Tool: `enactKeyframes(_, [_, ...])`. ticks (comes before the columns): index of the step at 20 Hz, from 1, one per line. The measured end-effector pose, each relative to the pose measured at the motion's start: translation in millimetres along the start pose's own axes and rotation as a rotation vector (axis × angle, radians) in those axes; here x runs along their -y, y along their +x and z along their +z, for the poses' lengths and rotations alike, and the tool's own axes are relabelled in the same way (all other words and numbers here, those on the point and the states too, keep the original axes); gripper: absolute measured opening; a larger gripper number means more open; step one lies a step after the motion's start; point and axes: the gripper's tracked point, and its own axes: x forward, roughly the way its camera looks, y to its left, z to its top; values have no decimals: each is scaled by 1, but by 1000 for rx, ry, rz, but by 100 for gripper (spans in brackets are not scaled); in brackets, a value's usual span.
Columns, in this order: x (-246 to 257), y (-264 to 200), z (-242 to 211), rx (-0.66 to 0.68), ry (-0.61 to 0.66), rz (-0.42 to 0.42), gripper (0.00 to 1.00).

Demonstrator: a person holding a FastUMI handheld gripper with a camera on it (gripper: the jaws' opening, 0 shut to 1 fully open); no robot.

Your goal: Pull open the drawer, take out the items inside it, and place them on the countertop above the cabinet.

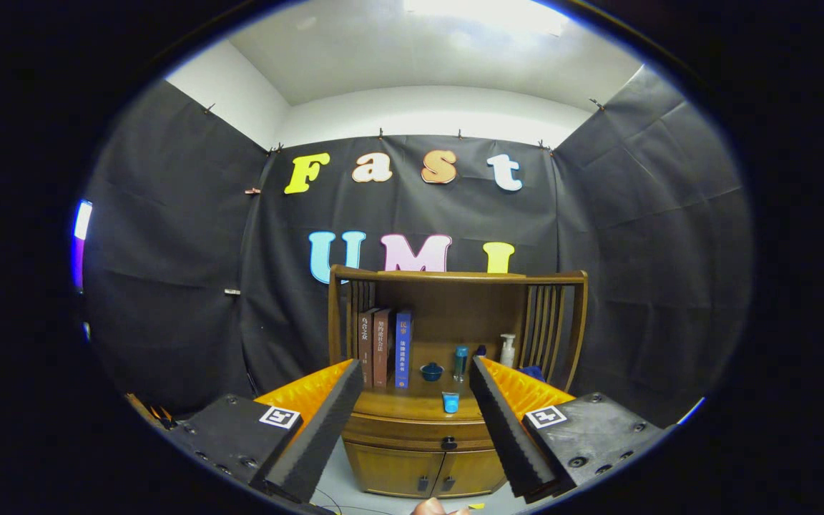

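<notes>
Cabinet [419,429]: a wooden unit standing against the far cloth wall, straight ahead of the gripper and well beyond its fingers; a framed open shelf with slatted sides rises above its countertop.
Countertop [401,404]: the flat wooden surface above the drawer, carrying books, bottles, a bowl and a small blue item.
Drawer [415,433]: a wide band just under the countertop, shut flush with the cabinet front, with a dark knob [448,443] right of its middle; what lies inside is hidden.
Lower doors [423,472]: two wooden doors below the drawer, both closed.
Gripper [415,422]: its fingers are spread wide with nothing between them, and the cabinet front shows through the gap, far from the tips.
Books [383,347]: three upright at the left of the countertop, two reddish-brown and one blue on the right.
Pump bottle [507,350]: white, far right on the countertop, near the slats.
Teal bottle [460,361]: slim and upright, near the centre, just right of the bowl.
Bowl [431,371]: small, dark blue, right of the books.
Blue item [450,402]: small and light blue, at the near edge of the countertop, above the knob.
Fingertip [430,508]: part of a person's hand, nearest of all, below the cabinet.
</notes>
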Motion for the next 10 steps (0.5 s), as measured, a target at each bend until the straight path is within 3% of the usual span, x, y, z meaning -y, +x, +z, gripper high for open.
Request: enactKeyframes(10, [1, -2, -5, 5, 23, 4, 99])
